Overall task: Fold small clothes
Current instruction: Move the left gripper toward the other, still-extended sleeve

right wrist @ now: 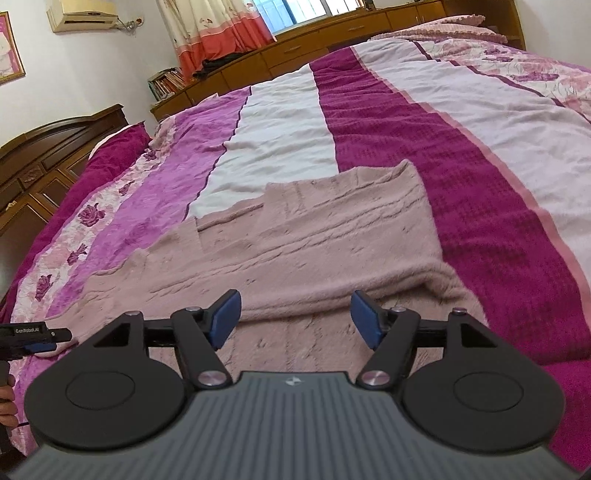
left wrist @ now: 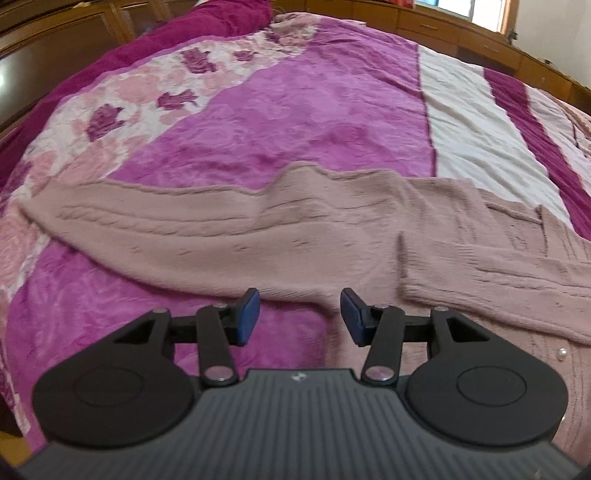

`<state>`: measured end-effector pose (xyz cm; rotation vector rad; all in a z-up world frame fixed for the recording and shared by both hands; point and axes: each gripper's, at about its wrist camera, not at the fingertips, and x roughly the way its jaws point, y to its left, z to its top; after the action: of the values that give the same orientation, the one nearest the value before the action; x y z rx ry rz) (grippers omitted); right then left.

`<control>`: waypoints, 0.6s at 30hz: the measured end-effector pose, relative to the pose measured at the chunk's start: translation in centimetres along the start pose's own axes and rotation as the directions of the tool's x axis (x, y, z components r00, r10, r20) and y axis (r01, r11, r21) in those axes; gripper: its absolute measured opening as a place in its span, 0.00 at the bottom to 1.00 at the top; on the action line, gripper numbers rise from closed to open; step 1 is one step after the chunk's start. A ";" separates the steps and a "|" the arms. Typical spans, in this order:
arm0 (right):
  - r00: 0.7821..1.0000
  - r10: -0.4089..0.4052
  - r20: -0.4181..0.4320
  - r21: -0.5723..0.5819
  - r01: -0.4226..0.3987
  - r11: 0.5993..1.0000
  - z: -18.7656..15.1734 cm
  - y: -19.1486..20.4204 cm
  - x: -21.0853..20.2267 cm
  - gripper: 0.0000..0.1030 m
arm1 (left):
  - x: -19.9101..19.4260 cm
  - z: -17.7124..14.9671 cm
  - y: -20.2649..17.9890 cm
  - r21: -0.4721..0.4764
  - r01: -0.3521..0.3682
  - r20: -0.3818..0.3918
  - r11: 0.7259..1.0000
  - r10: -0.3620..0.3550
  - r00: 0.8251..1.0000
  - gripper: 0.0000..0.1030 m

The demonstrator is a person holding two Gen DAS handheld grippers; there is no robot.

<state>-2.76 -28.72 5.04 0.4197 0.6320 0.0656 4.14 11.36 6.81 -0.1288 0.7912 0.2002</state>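
Note:
A dusty-pink knitted sweater [left wrist: 280, 236] lies flat on the bed, with one long sleeve stretched out to the left and a pearl button [left wrist: 561, 352] near its lower right. My left gripper [left wrist: 300, 317] hovers open just above the sweater's near edge, nothing between its blue pads [left wrist: 247, 317]. In the right wrist view the sweater [right wrist: 332, 251] shows a folded-over layer with a rolled near edge. My right gripper [right wrist: 296, 319] stands open wide over that edge, holding nothing. The left gripper [right wrist: 59, 338] shows at the far left, by the sweater's edge.
The bed carries a blanket [right wrist: 461, 177] striped in magenta, white and floral pink. A wooden headboard [right wrist: 55, 147] stands on the left, low wooden cabinets [right wrist: 314, 40] run under a window with curtains [right wrist: 210, 29]. A person's hand [right wrist: 5, 402] shows at the left edge.

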 end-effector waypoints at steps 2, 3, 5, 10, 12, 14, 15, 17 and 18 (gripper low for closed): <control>1.000 0.004 -0.005 -0.002 -0.004 1.000 -0.3 0.2 -0.2 0.72 | -0.2 -0.2 0.8 -0.012 -0.011 0.000 1.000 0.011 1.000 0.49; 1.000 0.007 -0.007 -0.006 -0.007 1.000 -0.5 0.4 -0.3 0.73 | -0.3 -0.2 1.1 -0.018 -0.019 0.001 1.000 0.019 1.000 0.49; 1.000 0.008 -0.006 -0.014 -0.008 1.000 -0.8 0.6 -0.4 0.74 | -0.4 -0.3 1.8 -0.034 -0.034 0.004 0.999 0.034 0.999 0.49; 1.000 0.006 0.005 -0.048 -0.006 0.999 -1.6 1.2 -0.5 0.75 | -0.4 -0.7 3.8 -0.122 -0.047 0.014 0.991 0.049 0.999 0.49; 1.000 0.005 0.000 -0.050 -0.005 0.999 -1.9 1.3 -0.4 0.76 | -0.1 -0.8 4.7 -0.158 -0.049 0.018 0.986 0.052 0.998 0.49; 1.000 -0.001 -0.008 -0.049 0.001 0.999 -2.1 1.3 -0.3 0.76 | 0.2 -1.0 5.6 -0.193 -0.059 0.017 0.979 0.063 0.998 0.49; 1.000 -0.005 -0.011 -0.048 0.004 0.999 -2.2 1.2 -0.3 0.76 | 0.5 -1.0 6.0 -0.210 -0.062 0.016 0.976 0.067 0.998 0.49; 1.000 -0.011 -0.013 -0.044 0.011 0.999 -2.5 1.1 -0.2 0.76 | 1.0 -1.1 6.9 -0.253 -0.063 0.015 0.965 0.069 0.998 0.54; 1.000 -0.016 -0.014 -0.042 0.015 0.999 -2.6 1.1 -0.2 0.76 | 1.1 -1.2 7.3 -0.274 -0.058 0.022 0.960 0.067 0.998 0.55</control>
<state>-4.34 -26.82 3.69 0.3743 0.6465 0.0672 2.46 18.44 4.89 -0.3613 0.7341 0.3708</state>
